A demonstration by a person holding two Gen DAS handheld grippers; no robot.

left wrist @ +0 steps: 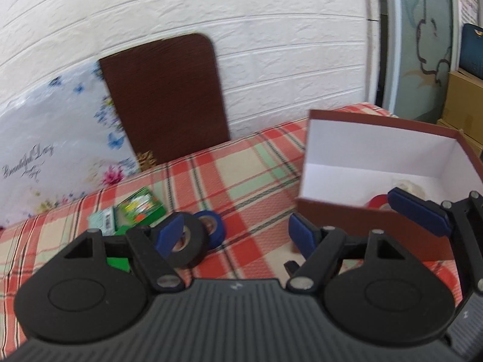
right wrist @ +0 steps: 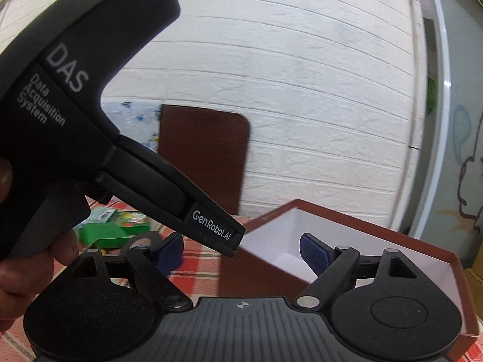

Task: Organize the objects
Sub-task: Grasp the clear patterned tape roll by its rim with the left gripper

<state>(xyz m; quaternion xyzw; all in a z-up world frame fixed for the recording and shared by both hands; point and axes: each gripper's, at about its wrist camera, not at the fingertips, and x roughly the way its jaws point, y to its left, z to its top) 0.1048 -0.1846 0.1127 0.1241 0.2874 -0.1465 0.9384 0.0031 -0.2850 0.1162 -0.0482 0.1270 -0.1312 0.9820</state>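
I see a white brick-pattern wall [left wrist: 271, 45] behind everything, with a dark brown board [left wrist: 166, 96] leaning against it beside a floral bag [left wrist: 54, 138]. Below that lies the tabletop under its red plaid cloth [left wrist: 235, 181]. On its right side sits a brown cardboard box [left wrist: 341, 217] with a white interior, open at the top; inside it I can make out 1 red tape roll [left wrist: 379, 202] near the front wall and a pale, clear-looking roll [left wrist: 407, 185] behind it. My left tool [left wrist: 234, 233] hovers over the cloth with its blue pads spread wide and nothing between them. My right tool [right wrist: 241, 252] is also spread wide and empty, its right pad above the box opening, with the left tool's body crossing that view. To the left of the box, well apart from it, 1 black tape roll [left wrist: 188, 241] lies touching 1 blue tape roll [left wrist: 211, 226], partly behind my left tool's left pad. Just beyond them sits a green packet [left wrist: 142, 205] with a printed front, next to a smaller green box [left wrist: 117, 261].
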